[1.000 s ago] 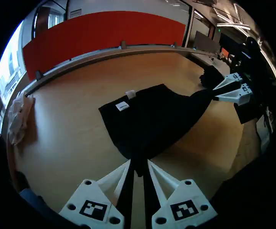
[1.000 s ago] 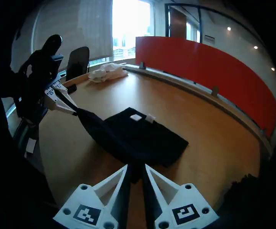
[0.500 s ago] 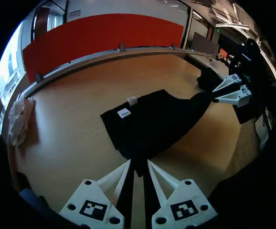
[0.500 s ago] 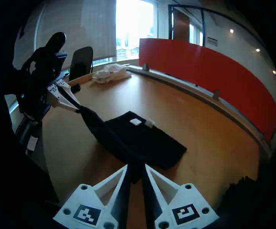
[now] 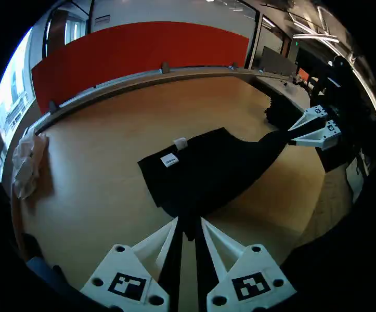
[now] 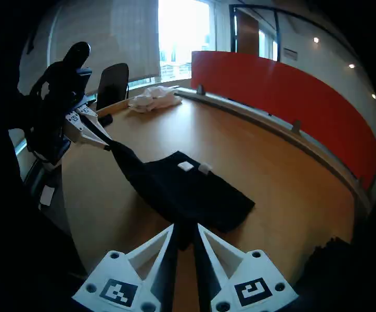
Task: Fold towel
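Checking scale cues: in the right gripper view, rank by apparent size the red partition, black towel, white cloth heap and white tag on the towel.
1. red partition
2. black towel
3. white cloth heap
4. white tag
Heap and partition sit farther off, so true sizes are unsure.

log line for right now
left hand-held gripper: shut on black towel | right hand-held gripper: shut on towel | near edge lifted off table

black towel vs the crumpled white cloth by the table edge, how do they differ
Colour: the black towel is dark; the white cloth is pale. Pose: the towel lies partly flat, the cloth sits crumpled in a heap. State: the left gripper and right gripper each pinch the towel; nothing holds the cloth. Both rest on the wooden table.
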`<control>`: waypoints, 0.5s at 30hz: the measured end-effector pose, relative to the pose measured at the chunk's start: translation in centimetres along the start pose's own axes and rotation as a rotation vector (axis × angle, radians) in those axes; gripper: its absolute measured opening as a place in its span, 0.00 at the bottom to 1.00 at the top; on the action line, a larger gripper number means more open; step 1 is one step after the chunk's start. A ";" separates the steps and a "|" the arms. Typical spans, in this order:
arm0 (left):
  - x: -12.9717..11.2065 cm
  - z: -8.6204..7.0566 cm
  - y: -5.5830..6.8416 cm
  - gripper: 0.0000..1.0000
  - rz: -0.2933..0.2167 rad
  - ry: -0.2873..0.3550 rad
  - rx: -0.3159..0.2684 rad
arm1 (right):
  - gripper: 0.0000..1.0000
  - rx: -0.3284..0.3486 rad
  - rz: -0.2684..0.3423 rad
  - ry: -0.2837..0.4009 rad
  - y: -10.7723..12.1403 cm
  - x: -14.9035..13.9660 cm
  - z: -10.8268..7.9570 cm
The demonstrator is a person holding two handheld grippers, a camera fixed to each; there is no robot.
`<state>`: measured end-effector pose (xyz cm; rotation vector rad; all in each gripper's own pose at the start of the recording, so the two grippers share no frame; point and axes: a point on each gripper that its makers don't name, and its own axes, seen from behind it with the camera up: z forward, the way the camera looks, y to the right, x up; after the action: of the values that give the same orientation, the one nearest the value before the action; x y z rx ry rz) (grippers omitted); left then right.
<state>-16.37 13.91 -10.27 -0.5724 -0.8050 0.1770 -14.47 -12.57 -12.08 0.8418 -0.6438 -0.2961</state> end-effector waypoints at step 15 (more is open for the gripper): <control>-0.2 -0.3 0.3 0.15 -0.005 -0.006 -0.004 | 0.18 0.010 -0.016 -0.010 -0.2 0.0 -0.1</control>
<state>-16.33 13.95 -10.73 -0.5742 -0.8131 0.1724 -14.43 -12.64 -12.28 0.8556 -0.6486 -0.3117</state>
